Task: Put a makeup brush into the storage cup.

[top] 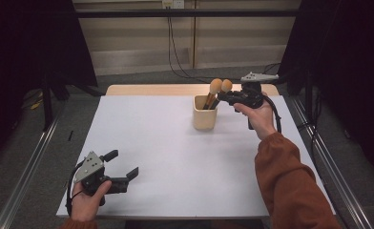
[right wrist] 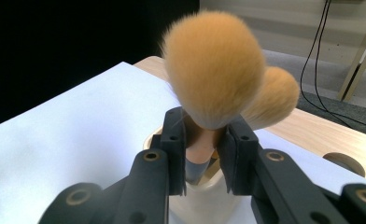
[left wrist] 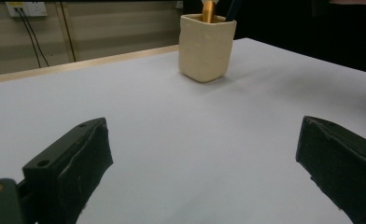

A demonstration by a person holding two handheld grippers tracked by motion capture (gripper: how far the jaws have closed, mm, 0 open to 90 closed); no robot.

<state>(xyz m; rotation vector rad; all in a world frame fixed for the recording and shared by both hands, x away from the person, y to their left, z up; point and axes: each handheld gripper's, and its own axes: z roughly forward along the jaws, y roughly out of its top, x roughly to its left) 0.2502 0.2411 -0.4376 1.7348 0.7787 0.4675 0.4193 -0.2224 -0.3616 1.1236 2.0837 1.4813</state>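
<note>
Orange brush (right wrist: pixel 212 70) between right tongs (right wrist: pixel 204 156)

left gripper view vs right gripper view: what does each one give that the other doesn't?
Left gripper view alone: the left tongs wide open over bare white table, and the whole outside of the cream cup from a distance, standing upright.

Right gripper view alone: the right tongs closed on the handle of the near brush just under its orange bristle head, with a second brush head behind it, and the table's wooden edge strip.

Both: the cup, the white tabletop, brush handles standing in the cup.
</note>
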